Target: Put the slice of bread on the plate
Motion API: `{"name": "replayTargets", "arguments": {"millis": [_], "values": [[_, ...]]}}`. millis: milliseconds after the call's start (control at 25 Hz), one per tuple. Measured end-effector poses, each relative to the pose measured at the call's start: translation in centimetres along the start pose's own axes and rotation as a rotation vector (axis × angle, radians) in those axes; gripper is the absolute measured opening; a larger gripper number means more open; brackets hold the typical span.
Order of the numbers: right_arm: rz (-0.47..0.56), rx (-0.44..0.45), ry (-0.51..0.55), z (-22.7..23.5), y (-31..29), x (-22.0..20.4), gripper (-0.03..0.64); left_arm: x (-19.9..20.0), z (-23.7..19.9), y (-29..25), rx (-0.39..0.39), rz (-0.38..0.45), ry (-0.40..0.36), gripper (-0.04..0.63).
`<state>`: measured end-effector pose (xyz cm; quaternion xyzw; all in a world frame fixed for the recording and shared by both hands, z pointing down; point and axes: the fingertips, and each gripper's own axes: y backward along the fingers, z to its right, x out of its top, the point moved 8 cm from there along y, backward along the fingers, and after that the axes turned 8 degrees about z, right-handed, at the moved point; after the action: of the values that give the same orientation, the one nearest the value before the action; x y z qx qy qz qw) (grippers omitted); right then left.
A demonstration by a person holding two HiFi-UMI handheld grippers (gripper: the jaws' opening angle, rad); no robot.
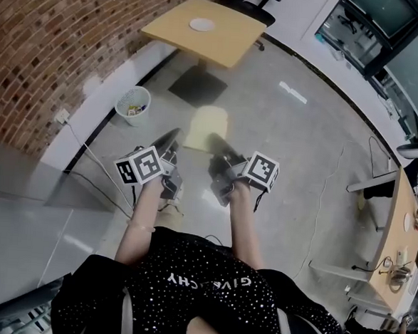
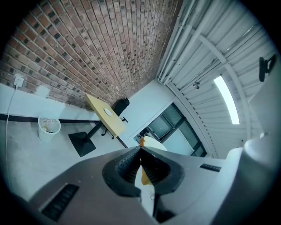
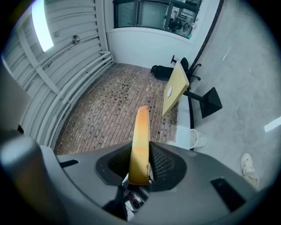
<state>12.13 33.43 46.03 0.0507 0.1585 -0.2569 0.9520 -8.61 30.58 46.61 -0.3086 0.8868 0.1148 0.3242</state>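
Slice: pale, golden-crusted slice of bread [image 1: 206, 123] is in the air over the grey floor [image 1: 302, 155], carried between the two grippers, one at each side.
Left claw: left gripper [image 1: 174, 137] points level. In the left gripper view its jaws are clamped together on the near edge of the slice [image 2: 153, 143], with the ribbed black pads [image 2: 127, 169] pressing both faces and the rest of the bread poking out past the tips.
Right claw: right gripper [image 1: 216, 140] also points level. In the right gripper view the slice [image 3: 141, 132] stands edge-on in a narrow gap between the jaws, which pinch its lower part, and its crust rises well above the mesh-textured pads [image 3: 160, 162].
Plate: small round white plate [image 1: 202, 24] sits on the light wooden tabletop [image 1: 224, 46], well apart from the bread and ahead of both grippers; it has nothing on it.
Table: single post on a flat black square base [image 1: 198, 87]; a black office chair [image 1: 259, 6] is at its far side.
Surroundings: red brick wall [image 1: 53, 45] on the left, and a white mesh wastebasket [image 1: 133, 104] on the floor near it, with scraps inside.
Marker cubes: one on each gripper, just above the person's hands.
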Motion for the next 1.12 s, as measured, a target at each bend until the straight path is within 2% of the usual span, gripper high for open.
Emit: {"name": "replayTargets", "arguments": {"millis": [680, 1120], "values": [[-0.007, -0.018, 0.004, 1.5, -15.4, 8.8, 0.100, 9.8, -6.3, -14.0, -0.003, -0.016, 0.017, 0.012], [0.027, -0.013, -0.014, 3.4, -21.6, 12.2, 0.100, 12.8, -9.6, -19.2, -0.010, -0.040, 0.005, 0.012]]}}
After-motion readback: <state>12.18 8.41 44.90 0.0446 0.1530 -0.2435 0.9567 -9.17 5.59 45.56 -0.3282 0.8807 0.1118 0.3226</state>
